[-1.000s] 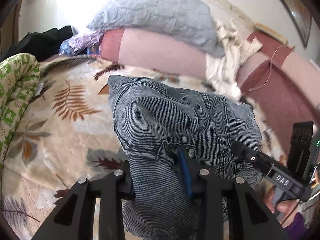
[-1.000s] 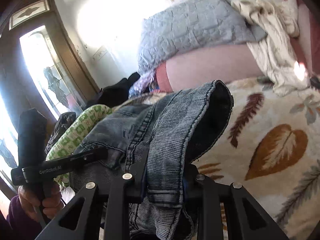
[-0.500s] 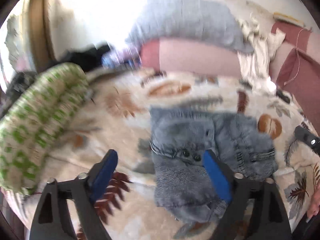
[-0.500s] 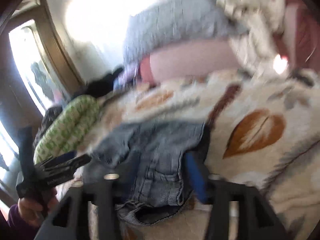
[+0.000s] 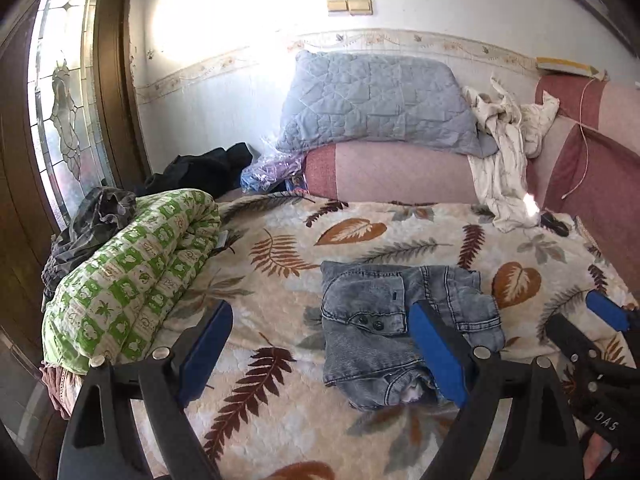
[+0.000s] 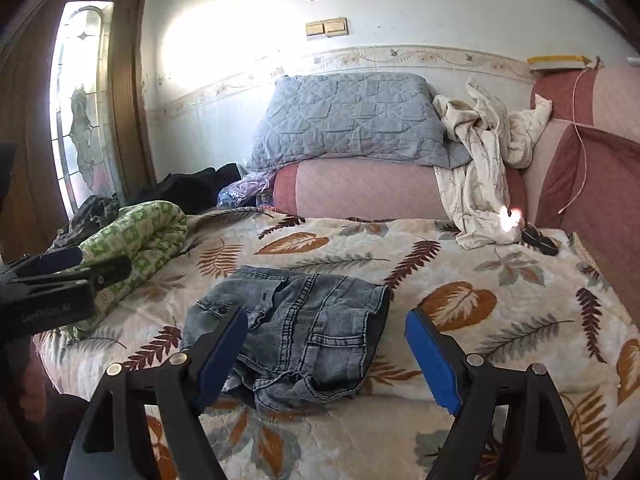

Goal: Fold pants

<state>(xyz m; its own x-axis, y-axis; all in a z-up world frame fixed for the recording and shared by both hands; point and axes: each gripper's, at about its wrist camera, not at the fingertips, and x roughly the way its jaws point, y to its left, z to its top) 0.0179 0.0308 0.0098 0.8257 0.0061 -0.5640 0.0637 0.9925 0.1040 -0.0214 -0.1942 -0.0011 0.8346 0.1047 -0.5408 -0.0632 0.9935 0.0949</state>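
Observation:
The grey-blue denim pants (image 5: 396,320) lie folded in a compact bundle on the leaf-patterned blanket (image 5: 280,264); they also show in the right wrist view (image 6: 304,328). My left gripper (image 5: 324,348) is open and empty, pulled back above and in front of the pants. My right gripper (image 6: 328,356) is open and empty, also back from the bundle. The right gripper's blue pad shows at the right edge of the left wrist view (image 5: 606,312). The left gripper shows at the left of the right wrist view (image 6: 60,276).
A rolled green-patterned quilt (image 5: 132,280) lies along the blanket's left side. A grey quilted pillow (image 5: 376,104) and a cream garment (image 5: 508,152) rest on the pink sofa back (image 5: 400,176). Dark clothes (image 5: 200,168) lie by the door.
Both grippers have opened and let go of the pants, then pulled back and up. The pants now lie folded on the blanket.

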